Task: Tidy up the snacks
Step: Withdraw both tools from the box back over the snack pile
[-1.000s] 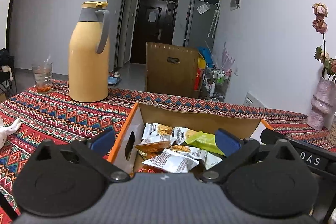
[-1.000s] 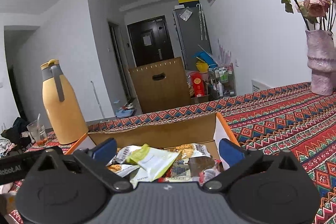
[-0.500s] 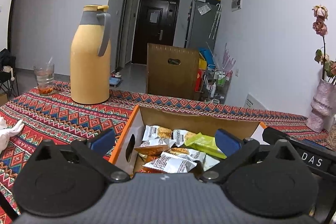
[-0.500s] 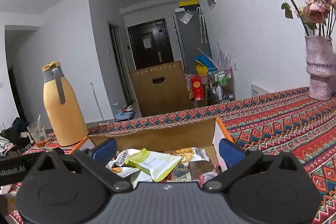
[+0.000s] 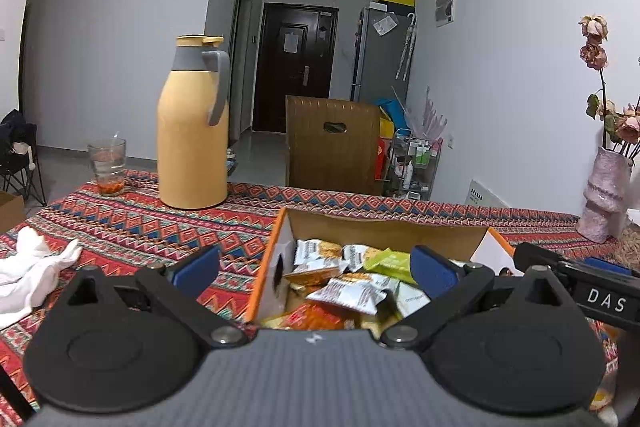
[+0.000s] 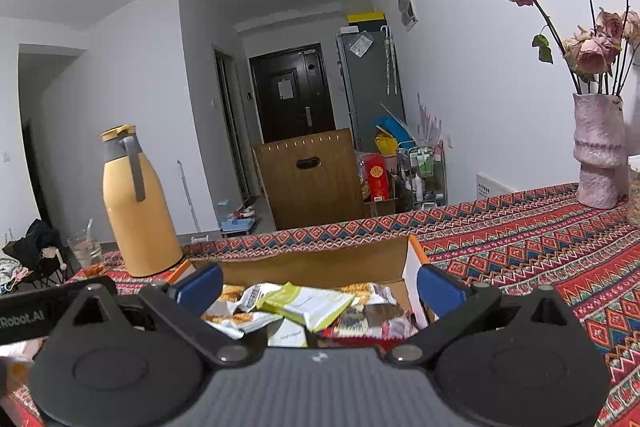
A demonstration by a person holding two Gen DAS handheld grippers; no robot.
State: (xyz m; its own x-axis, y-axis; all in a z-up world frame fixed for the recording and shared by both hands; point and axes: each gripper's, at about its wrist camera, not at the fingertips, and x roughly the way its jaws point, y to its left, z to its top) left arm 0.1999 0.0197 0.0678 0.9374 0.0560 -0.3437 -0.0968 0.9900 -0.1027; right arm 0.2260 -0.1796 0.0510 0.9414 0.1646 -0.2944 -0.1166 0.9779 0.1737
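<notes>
Here the left tool [image 5: 316,269] hangs with its blue pads spread wide and nothing between them, one pad over the patterned cloth and the other over the cardboard box [image 5: 384,229]. The right tool [image 6: 320,285] is likewise spread wide and holds nothing, its pads straddling nearly the whole width of the same box [image 6: 320,265]. The box stands open on the surface [image 5: 132,227], and the snacks [image 5: 352,291] lie inside it in a loose heap: white and orange packets, with a green packet [image 6: 308,303] lying on top of the heap. Behind the box to the left, well apart from it, stands a yellow thermos jug [image 5: 192,125] upright, with a drinking glass [image 5: 107,167] beside it. A white cloth [image 5: 34,263] lies crumpled at the left edge of the surface. A pink vase [image 6: 598,151] with dried roses stands on the far right.
</notes>
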